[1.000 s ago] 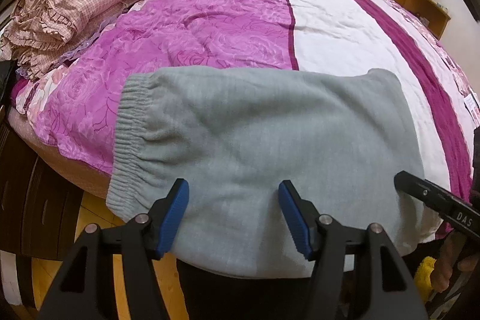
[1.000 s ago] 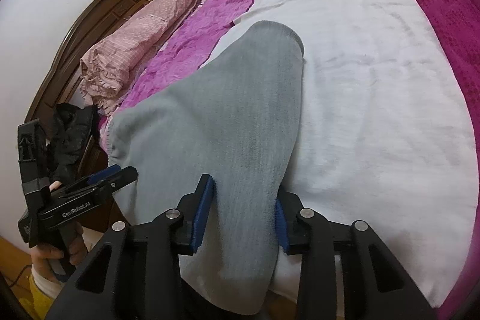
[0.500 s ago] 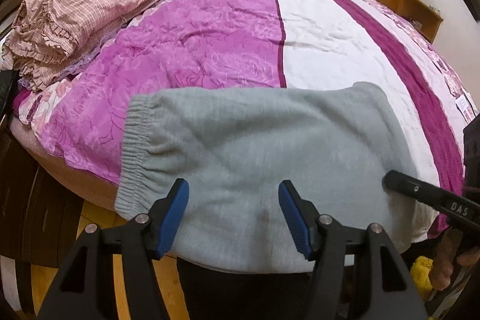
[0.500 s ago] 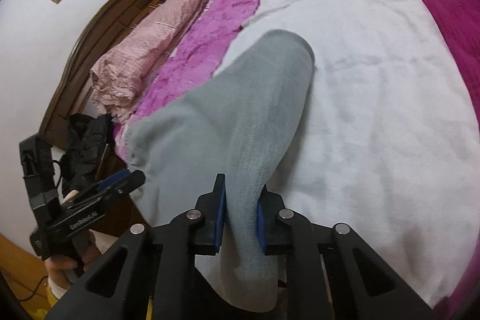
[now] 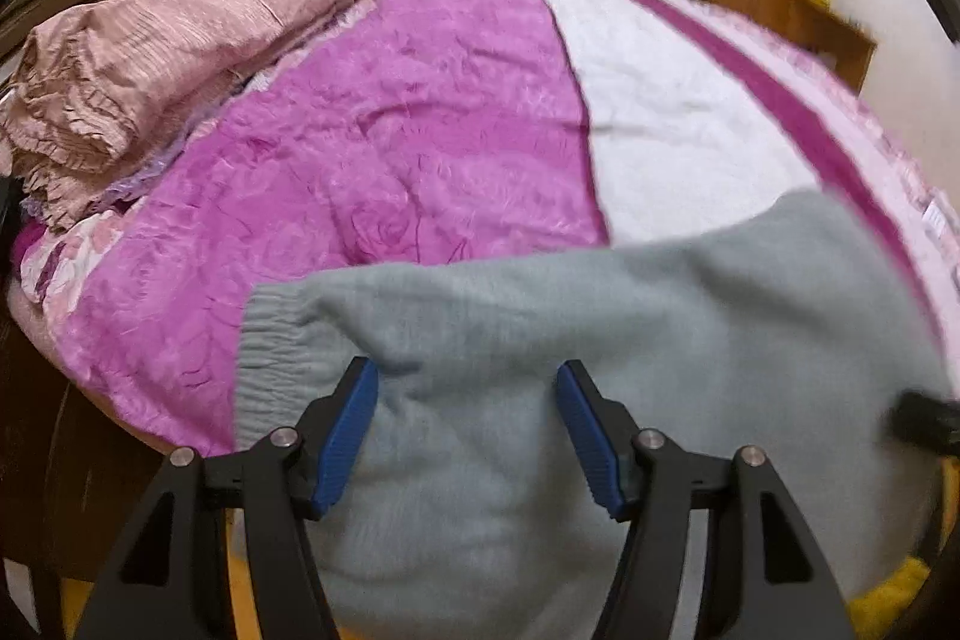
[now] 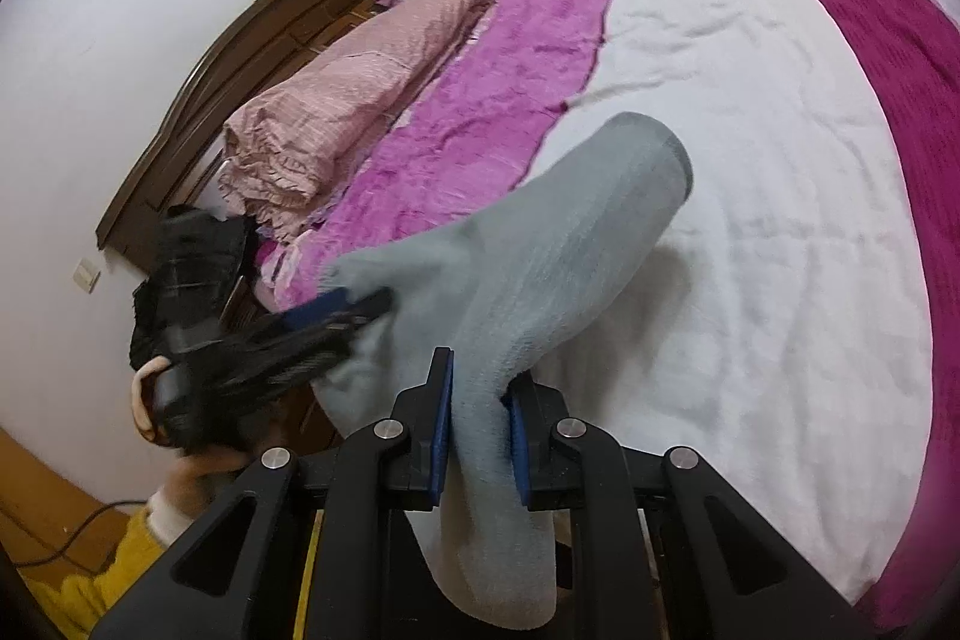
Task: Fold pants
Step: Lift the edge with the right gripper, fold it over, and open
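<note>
Grey sweatpants [image 5: 600, 340] lie folded along the near edge of the bed, elastic waistband [image 5: 264, 340] at the left. My left gripper [image 5: 468, 430] stands open right over the waist half, its blue pads wide apart with cloth showing between and beyond them. In the right wrist view the right gripper [image 6: 477, 400] is shut on the near edge of the pants [image 6: 570, 244], which rise off the bed in a ridge running to the far cuff end [image 6: 654, 142]. The left gripper [image 6: 336, 316] appears blurred at the pants' left part. The right gripper's tip [image 5: 924, 415] shows at the right rim.
The bed carries a pink, white and magenta cover [image 5: 420, 130]. A folded pink quilt [image 5: 150, 58] lies by the dark wooden headboard [image 6: 198, 88]. A hand [image 6: 150, 394] with a yellow sleeve holds the left gripper. Wooden floor shows below the bed's edge.
The right gripper's jaws closed on the pants' near edge and lifted it, so the cloth's right side has risen. The left gripper stayed open and shifted over the waist part.
</note>
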`<act>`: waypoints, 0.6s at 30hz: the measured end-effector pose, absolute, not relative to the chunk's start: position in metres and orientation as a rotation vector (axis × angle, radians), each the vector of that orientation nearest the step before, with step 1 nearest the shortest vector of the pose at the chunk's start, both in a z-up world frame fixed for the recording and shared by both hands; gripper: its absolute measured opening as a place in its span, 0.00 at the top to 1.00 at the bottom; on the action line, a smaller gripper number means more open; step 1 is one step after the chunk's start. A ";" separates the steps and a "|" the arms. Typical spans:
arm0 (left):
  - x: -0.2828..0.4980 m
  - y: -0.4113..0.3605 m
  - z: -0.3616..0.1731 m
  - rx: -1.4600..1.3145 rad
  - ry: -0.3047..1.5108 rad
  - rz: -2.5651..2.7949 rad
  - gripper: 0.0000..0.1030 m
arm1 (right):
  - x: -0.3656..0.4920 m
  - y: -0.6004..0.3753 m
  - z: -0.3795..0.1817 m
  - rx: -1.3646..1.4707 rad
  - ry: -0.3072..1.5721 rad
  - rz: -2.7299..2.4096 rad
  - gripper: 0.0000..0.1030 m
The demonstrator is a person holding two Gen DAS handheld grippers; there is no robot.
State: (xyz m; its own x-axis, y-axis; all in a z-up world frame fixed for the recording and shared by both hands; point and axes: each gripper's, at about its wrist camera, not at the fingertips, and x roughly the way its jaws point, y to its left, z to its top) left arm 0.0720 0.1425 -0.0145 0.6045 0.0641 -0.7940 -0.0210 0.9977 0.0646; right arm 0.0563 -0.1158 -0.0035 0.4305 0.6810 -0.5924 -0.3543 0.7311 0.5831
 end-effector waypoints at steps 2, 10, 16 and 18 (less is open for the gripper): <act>0.075 0.143 -0.021 0.061 0.932 0.047 0.36 | 0.055 -0.111 0.003 0.388 0.907 0.685 0.91; 0.046 0.152 0.001 0.000 0.901 0.030 0.36 | 0.054 -0.085 0.033 0.305 0.871 0.752 0.91; 0.028 0.175 0.016 -0.020 0.888 0.076 0.36 | 0.057 -0.060 0.045 0.273 0.867 0.814 0.91; 0.025 0.183 0.020 -0.020 0.883 0.096 0.36 | 0.059 -0.053 0.049 0.271 0.867 0.828 0.91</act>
State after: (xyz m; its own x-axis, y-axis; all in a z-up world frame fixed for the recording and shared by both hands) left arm 0.0249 0.1829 0.0197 0.6311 0.0756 -0.7720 -0.0919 0.9955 0.0224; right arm 0.0586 -0.0529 0.0486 0.3675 0.7380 -0.5659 -0.5313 0.6660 0.5236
